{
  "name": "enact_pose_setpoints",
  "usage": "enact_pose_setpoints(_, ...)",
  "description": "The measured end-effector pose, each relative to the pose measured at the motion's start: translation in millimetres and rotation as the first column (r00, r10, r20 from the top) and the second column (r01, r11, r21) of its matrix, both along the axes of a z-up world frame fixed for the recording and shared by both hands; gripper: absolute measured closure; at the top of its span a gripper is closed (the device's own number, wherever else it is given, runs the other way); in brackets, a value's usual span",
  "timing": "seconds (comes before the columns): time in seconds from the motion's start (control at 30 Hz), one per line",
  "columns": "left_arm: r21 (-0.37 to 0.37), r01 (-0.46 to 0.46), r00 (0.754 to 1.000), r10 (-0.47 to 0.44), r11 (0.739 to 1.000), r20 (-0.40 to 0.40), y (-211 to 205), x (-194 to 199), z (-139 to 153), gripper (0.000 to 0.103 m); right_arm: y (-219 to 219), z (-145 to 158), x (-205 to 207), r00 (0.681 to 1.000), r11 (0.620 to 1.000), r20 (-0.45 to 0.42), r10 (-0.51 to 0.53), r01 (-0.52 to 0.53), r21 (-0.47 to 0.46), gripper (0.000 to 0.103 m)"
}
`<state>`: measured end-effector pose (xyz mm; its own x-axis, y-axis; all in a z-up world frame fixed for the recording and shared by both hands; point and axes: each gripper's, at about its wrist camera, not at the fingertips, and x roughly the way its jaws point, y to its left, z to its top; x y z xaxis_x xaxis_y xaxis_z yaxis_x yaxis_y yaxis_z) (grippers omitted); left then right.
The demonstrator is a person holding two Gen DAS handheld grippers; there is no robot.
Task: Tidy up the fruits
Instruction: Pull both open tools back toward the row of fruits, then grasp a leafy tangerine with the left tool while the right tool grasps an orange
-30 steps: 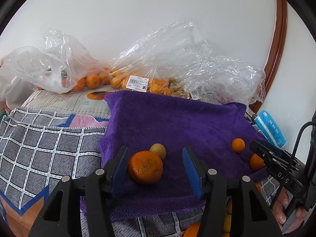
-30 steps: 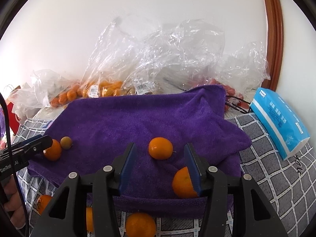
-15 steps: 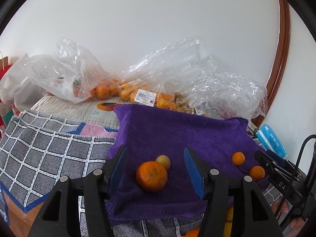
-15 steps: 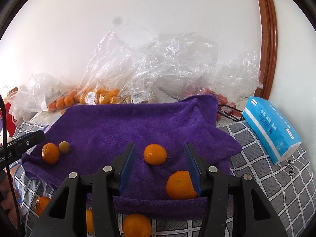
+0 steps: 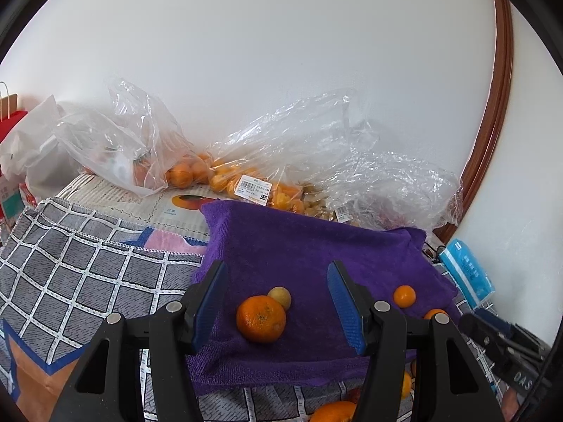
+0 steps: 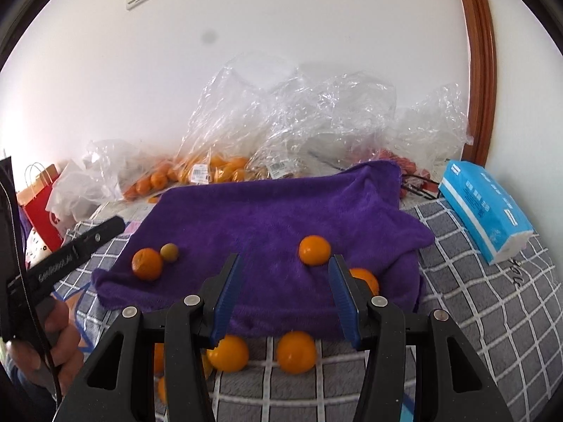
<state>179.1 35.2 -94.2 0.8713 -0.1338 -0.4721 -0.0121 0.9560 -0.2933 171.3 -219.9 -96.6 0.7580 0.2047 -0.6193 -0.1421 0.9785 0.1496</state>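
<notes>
the left tool (image 5: 274,306) stands open over the purple towel (image 5: 302,246), holding nothing; a large orange (image 5: 260,318) lies on the towel between its blue pads, clear of both, touching a small yellowish fruit (image 5: 280,297). the right tool (image 6: 283,293) is also open and empty, with a mandarin (image 6: 314,249) just beyond it. two oranges (image 6: 295,351) sit on the checked cloth (image 6: 475,316) below the towel's edge.

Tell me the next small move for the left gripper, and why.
Probably ease the left gripper down and forward around the large orange. Its jaws stand open with nothing held, and that orange lies on the purple towel between them, touching a small yellowish fruit behind it.
</notes>
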Motion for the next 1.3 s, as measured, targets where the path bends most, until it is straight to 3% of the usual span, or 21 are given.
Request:
enact_pose_setpoints(0.23,-0.023,0.008,1.0,-0.008,1.0,-0.006,2,-3,6,0.046,-3,-2,-35,0.999,0.999,-0.037,-0.039,0.039,-0.005,0.053)
enact_pose_setpoints(0.37,0.073,-0.02,0.999,0.018,0.997,0.034,-3,-14,21,0.046,-1,-7,-53,0.998,0.999,-0.052,-0.033,0.033,-0.004,0.057)
enact_pose_setpoints(0.57,0.202,0.005,0.998,0.007,0.979,-0.058,-3,-40,21,0.045,7,-24,-57,0.996,0.998,-0.075,-0.046,0.043,-0.04,0.06)
enact_pose_setpoints(0.8,0.306,0.055,0.981,0.005,0.95,-0.192,11,-68,-18,0.043,4,-49,-30,0.991,0.996,-0.124,-0.057,0.048,-0.071,0.069)
enact_pose_setpoints(0.9,0.263,0.082,0.969,-0.015,0.961,-0.246,20,-75,-33,0.043,0,-57,-16,0.987,0.999,-0.156,-0.039,0.034,-0.033,0.069)
enact_pose_setpoints(1.03,0.117,0.136,0.95,-0.096,0.984,-0.296,21,-75,-40,0.044,5,-60,1,0.984,0.999,-0.18,-0.006,-0.003,-0.047,0.068)
enact_pose_setpoints(1.3,0.049,0.261,0.93,-0.238,0.964,-0.28,-32,-61,-28,0.044,-4,-57,-11,0.992,0.998,-0.127,-0.003,-0.006,-0.068,0.072)
